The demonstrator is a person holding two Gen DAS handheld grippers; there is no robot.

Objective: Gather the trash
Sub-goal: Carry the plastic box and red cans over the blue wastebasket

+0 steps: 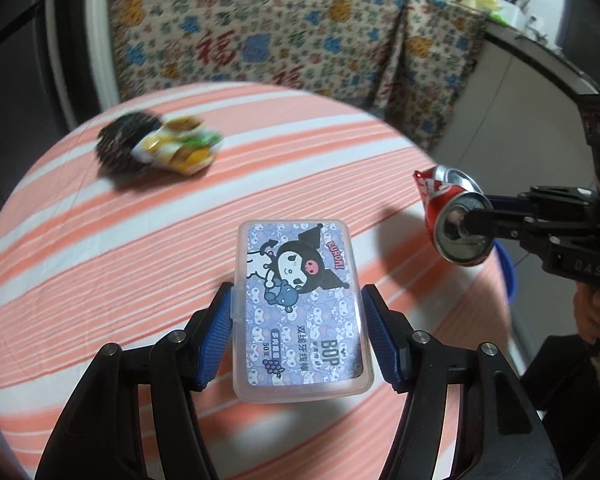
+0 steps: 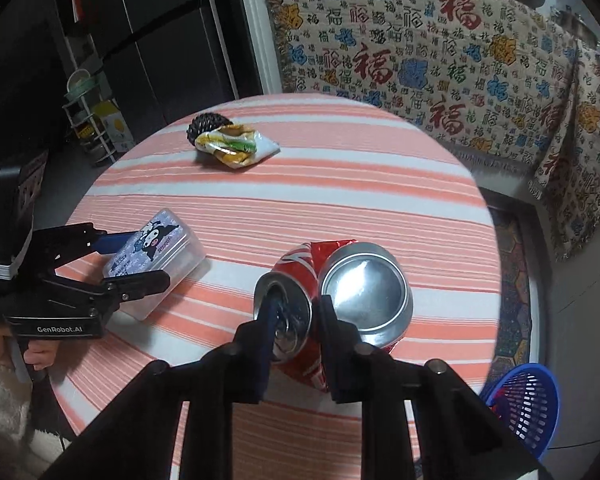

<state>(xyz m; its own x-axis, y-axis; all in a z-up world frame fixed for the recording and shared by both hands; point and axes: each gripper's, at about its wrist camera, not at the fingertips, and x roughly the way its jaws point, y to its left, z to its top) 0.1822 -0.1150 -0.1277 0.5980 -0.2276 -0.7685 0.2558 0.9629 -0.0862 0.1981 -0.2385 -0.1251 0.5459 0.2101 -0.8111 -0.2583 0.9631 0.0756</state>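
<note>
Crushed red aluminium drink can (image 2: 332, 296), folded so both silver ends face the camera, sits pinched in the right hand-held gripper (image 2: 296, 320), one finger inside its mouth and the other in the fold, above the round pink-and-white striped surface (image 2: 340, 184). Blue slotted plastic basket (image 2: 528, 404) stands on the floor low to the right of that gripper, just past the surface edge, so the right hand is nearer it. Left hand-held gripper (image 1: 296, 320) is narrowed around a clear rectangular plastic box with a cartoon label (image 1: 300, 312), long axis along its fingers; whether the box rests on the surface I cannot tell. Farther off lie a crumpled yellow-green wrapper (image 2: 236, 146) touching a dark mesh scrubber ball (image 2: 204, 126)
</note>
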